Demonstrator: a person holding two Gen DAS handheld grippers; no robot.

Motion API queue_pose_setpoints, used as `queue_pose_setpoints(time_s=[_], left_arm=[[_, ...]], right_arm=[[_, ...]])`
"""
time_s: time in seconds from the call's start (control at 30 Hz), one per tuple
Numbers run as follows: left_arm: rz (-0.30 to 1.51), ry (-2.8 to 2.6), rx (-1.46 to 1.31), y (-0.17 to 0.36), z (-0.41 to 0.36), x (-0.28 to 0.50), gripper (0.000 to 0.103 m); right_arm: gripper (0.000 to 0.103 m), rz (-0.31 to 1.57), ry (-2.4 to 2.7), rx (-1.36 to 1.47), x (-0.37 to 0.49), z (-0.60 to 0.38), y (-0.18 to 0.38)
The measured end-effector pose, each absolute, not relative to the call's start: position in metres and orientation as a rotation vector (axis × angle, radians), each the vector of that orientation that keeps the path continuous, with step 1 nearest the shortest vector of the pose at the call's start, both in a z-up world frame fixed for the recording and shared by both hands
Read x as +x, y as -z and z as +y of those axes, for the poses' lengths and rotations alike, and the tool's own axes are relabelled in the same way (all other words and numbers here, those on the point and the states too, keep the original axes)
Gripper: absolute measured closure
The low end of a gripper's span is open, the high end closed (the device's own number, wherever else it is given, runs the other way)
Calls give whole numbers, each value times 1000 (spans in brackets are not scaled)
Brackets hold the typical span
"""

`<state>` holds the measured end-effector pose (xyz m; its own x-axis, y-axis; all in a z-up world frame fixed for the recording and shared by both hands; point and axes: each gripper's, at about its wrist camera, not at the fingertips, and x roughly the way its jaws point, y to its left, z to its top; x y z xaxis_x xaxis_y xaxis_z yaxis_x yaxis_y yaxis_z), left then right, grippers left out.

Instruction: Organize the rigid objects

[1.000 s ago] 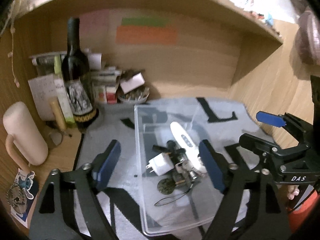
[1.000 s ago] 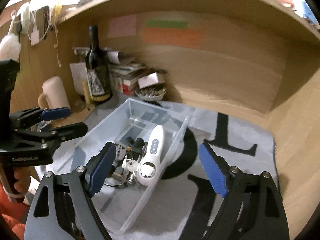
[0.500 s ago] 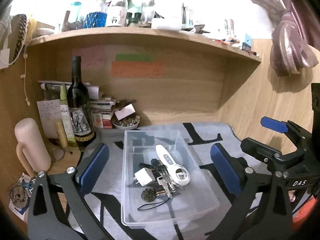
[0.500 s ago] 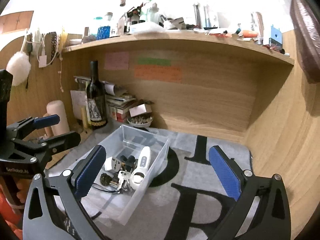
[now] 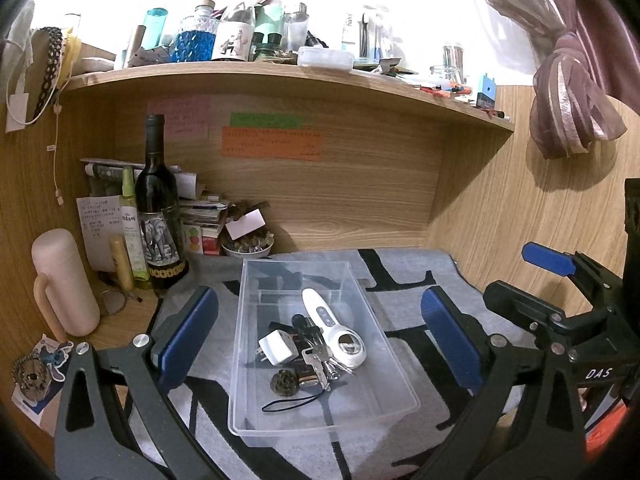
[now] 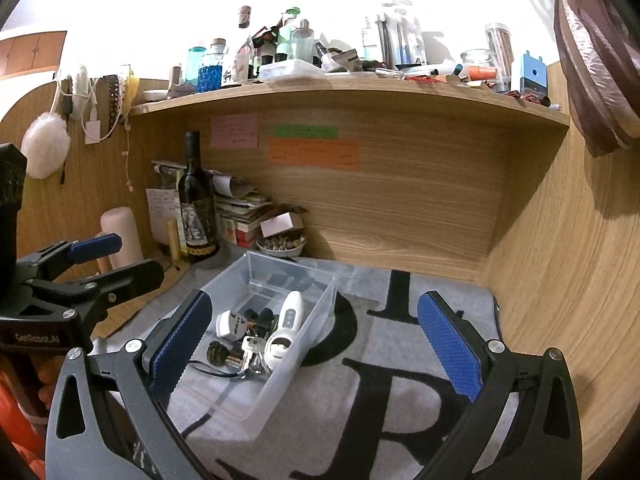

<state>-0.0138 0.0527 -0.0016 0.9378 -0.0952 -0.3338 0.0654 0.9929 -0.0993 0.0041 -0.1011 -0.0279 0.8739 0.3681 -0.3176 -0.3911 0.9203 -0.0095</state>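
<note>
While both tools hung back from the work, we found the left gripper (image 5: pixel 318 334) and the right gripper (image 6: pixel 314 342) with jaws spread wide, having just been opening, and nothing between the pads of either. The task's items lay gathered in the clear bin (image 5: pixel 308 280) at centre frame in the left wrist view: a white handheld device (image 5: pixel 332 328), a white plug adapter (image 5: pixel 276 346), a bunch of keys (image 5: pixel 320 364), a dark round charm (image 5: pixel 283 383) with a black cord, and some small dark pieces we could not identify. We saw no loose rigid item on the lettered grey mat (image 6: pixel 400 360) around the bin. We judged the sorting essentially complete, or at its last stage.

As to clearance, the mat to the right of the bin in the right wrist view lay bare up to the wooden side wall (image 6: pixel 560 280). At left of frame room was tighter: a wine bottle (image 5: pixel 157 208), a pink flask (image 5: pixel 64 280) and a small bowl (image 5: pixel 248 246) crowded the bin's far left corner. A shelf (image 5: pixel 280 76) overhung the back.
</note>
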Motion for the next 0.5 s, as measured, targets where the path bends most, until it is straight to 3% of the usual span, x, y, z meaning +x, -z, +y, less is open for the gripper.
queue_pose_setpoints(time_s=[0.5], left_arm=[[338,86,-83,1,48,-18,0]], right_arm=[[0,312,-391,-70,0,-101,27]])
